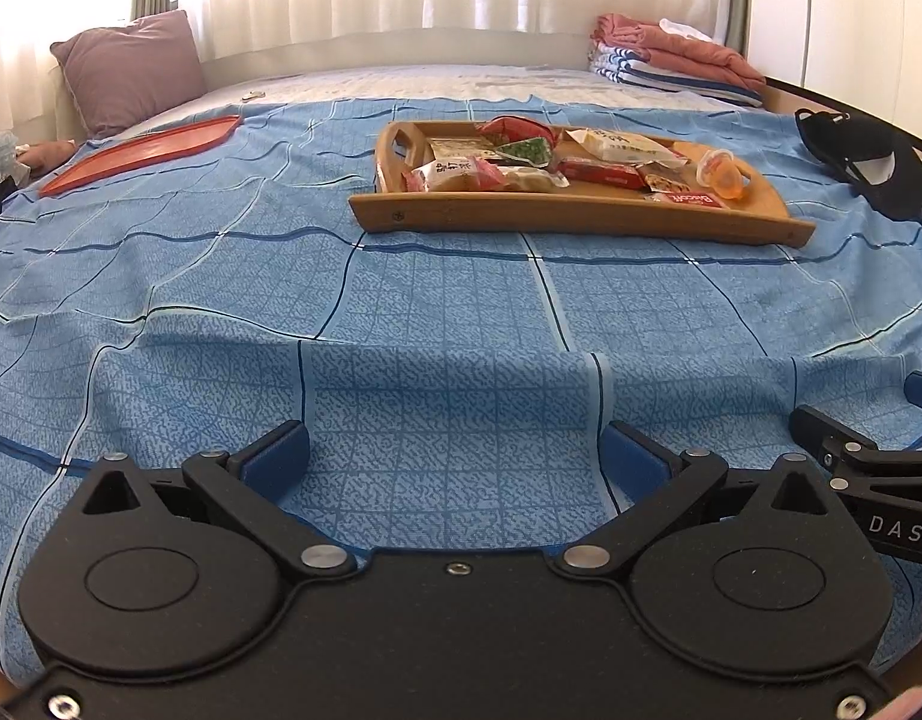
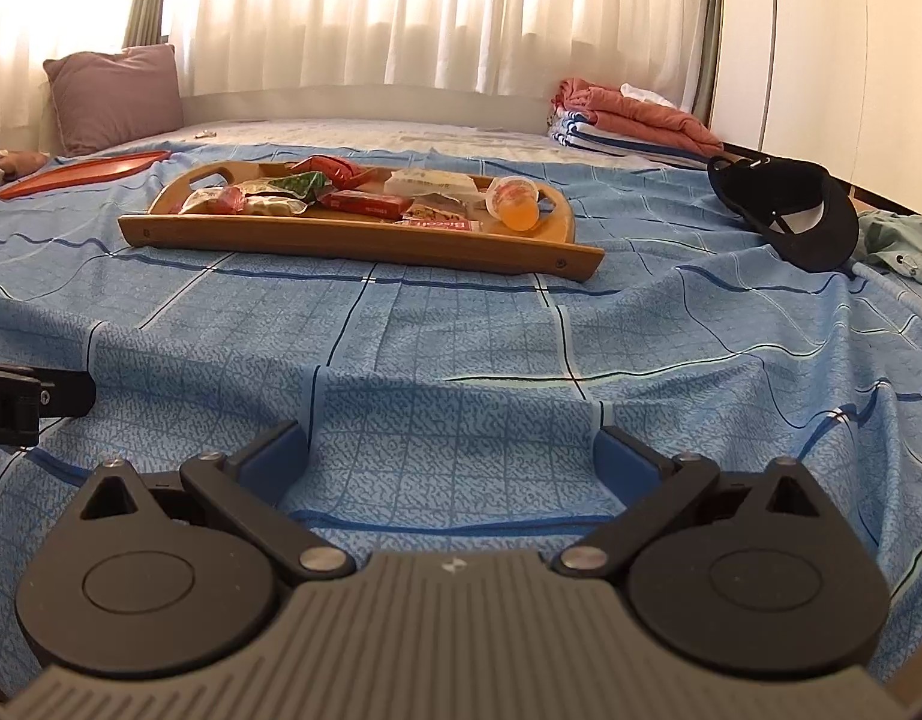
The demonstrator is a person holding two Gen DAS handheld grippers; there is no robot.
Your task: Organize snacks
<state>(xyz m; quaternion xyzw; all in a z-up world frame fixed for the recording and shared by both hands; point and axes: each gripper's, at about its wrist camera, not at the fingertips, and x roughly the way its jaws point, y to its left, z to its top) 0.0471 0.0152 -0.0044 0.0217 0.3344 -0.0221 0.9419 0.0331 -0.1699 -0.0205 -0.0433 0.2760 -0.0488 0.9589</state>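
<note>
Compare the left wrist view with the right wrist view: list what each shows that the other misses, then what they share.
Only the left wrist view shows the open left gripper from behind, with the right gripper's finger intruding at its right edge. Only the right wrist view shows the open right gripper from behind and a green garment past the black cap. Both show the wooden tray of snacks, the orange tray, the purple pillow and the folded laundry.
</note>
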